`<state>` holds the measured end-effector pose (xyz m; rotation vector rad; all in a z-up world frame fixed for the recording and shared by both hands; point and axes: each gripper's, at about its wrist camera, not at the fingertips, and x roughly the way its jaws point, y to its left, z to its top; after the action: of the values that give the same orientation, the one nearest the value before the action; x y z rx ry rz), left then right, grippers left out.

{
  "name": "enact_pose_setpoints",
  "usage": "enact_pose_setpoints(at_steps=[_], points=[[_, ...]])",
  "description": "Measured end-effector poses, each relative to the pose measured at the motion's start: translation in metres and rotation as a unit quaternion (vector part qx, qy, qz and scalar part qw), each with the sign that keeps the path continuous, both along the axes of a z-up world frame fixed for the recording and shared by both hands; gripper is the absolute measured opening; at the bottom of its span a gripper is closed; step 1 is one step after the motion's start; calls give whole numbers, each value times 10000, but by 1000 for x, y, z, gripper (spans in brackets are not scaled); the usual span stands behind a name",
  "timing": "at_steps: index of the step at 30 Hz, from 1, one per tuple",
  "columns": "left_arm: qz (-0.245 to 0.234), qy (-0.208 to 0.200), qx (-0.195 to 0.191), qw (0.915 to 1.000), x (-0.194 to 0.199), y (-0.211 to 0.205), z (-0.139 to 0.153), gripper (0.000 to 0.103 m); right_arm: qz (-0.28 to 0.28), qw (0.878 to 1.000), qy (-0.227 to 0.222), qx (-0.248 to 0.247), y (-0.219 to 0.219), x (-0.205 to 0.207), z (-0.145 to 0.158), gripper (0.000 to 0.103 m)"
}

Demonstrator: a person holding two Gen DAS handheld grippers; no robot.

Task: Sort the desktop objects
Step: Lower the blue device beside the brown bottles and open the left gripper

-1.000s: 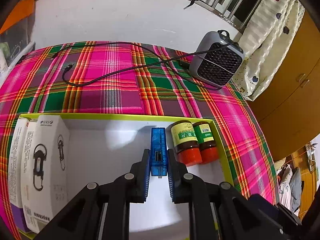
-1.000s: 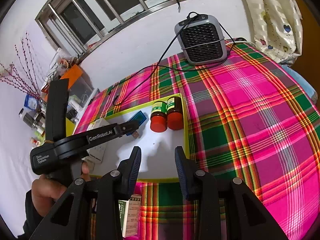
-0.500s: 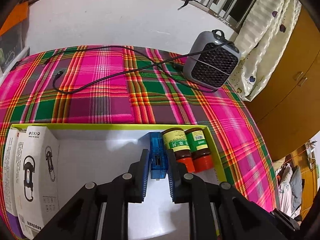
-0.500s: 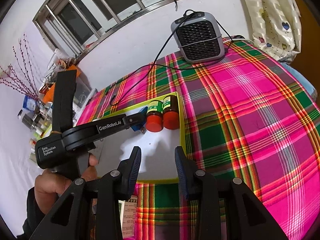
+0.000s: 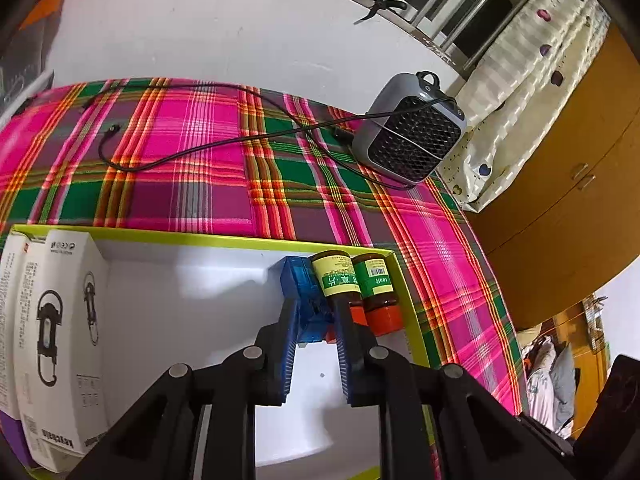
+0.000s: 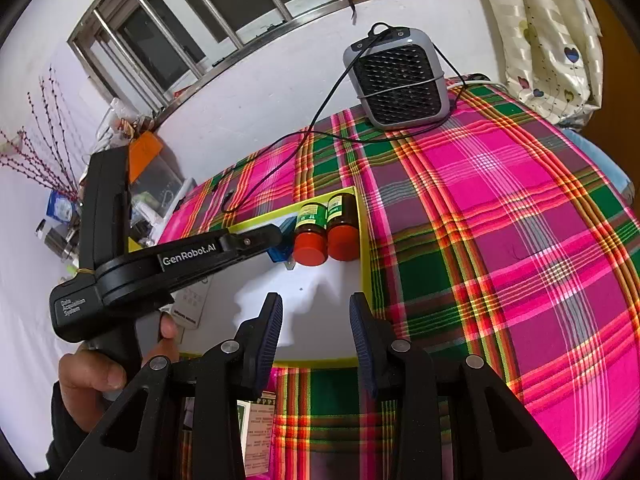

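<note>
a: in the left wrist view, where does the blue translucent piece (image 5: 305, 304) lie from the left gripper (image 5: 316, 320)?

b: straight ahead, between the fingertips (image 5: 289, 320), its long axis running away along the fingers toward the far rim of the tray (image 5: 200, 236). it sits on the white tray floor in the far right part, just beside the yellow-label bottle (image 5: 336, 284), which lies next to the green-label bottle (image 5: 374, 284)

a: and the fingers?

b: the jaws are opening, only a little apart so far. the piece is between them, and whether the pads have fully left its sides cannot be told; a thin gap seems to show on the right. the right finger also runs close by the yellow-label bottle's red cap

a: anything else in the tray?

b: white boxes (image 5: 60, 344) stand along its left side, well apart from the piece

a: now the right wrist view

b: the left gripper (image 6: 280, 240) reaches in from the left, held by a hand (image 6: 104, 376), its tip at the blue piece (image 6: 280, 252) beside the two bottles. the right gripper (image 6: 316, 320) hangs over the tray's near edge, fingers apart with nothing between them, well short of the piece

a: so which hand is nearer?

b: the left by far. judged from this, the coming move is to let go and draw straight back along the piece's axis, without nudging the bottle
</note>
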<state>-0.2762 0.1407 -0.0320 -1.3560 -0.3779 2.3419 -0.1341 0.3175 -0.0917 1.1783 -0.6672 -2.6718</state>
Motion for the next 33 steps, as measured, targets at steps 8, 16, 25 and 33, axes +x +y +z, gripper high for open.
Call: enact_pose_setpoints(at_steps=[8, 16, 25, 33], points=[[-18, -70, 147, 9999, -4, -1, -3, 19, -28, 10000, -20, 2, 1, -1, -1, 36], [17, 20, 75, 10000, 1, -6, 3, 19, -6, 10000, -4, 36, 0, 0, 2, 36], [-49, 89, 20, 9999, 14, -13, 7, 19, 26, 10000, 17, 88, -5, 7, 6, 36], [-119, 273, -94, 9995, 44, -24, 18, 19, 9, 9998, 37, 171, -6, 16, 8, 36]])
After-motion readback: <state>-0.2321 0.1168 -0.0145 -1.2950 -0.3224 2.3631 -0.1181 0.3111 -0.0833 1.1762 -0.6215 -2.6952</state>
